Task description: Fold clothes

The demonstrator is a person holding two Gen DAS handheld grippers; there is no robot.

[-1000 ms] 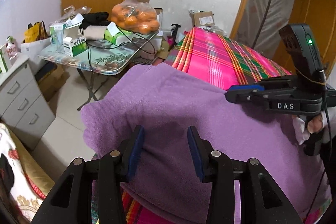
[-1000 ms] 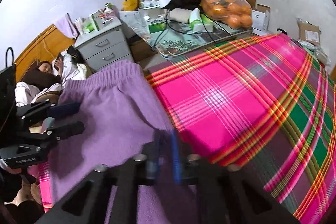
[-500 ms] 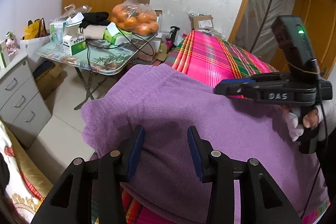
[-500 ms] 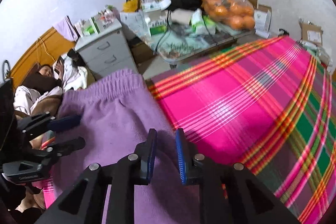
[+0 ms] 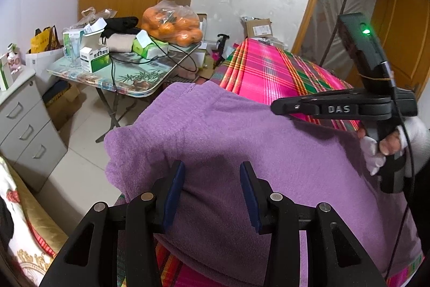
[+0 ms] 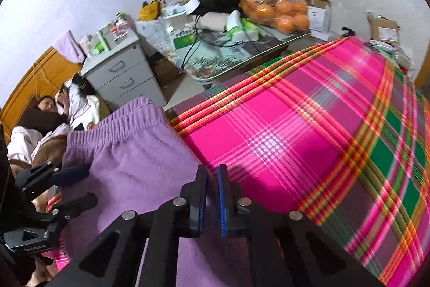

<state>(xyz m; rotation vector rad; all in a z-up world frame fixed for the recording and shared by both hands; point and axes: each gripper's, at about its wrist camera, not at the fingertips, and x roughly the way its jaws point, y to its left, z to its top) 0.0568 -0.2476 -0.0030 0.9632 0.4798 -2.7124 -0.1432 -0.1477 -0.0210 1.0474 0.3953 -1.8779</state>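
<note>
A purple fleece garment [image 5: 242,147] lies folded on the pink plaid cloth [image 5: 268,71], its ribbed waistband [image 6: 115,123] toward the table's left end. My left gripper [image 5: 212,179] hovers open just over the garment's near edge, nothing between its fingers; in the right wrist view the left gripper [image 6: 78,187] is at the lower left. My right gripper [image 6: 212,179] is above the garment's right edge, its blue pads nearly together and holding no cloth. Seen side-on, the right gripper [image 5: 276,108] floats clear of the fabric, held by a white-gloved hand [image 5: 373,152].
A folding side table [image 5: 139,88] carries a bag of oranges [image 5: 172,26], boxes and cables. A grey drawer cabinet [image 6: 126,77] stands beside it. A person [image 6: 53,120] lies on a bed at the left. A cardboard box [image 6: 384,31] and wooden door frame [image 5: 309,18] are behind.
The right gripper's pads have drawn closer together than half a second ago and it has shifted slightly left over the garment. The left gripper stays open in place.
</note>
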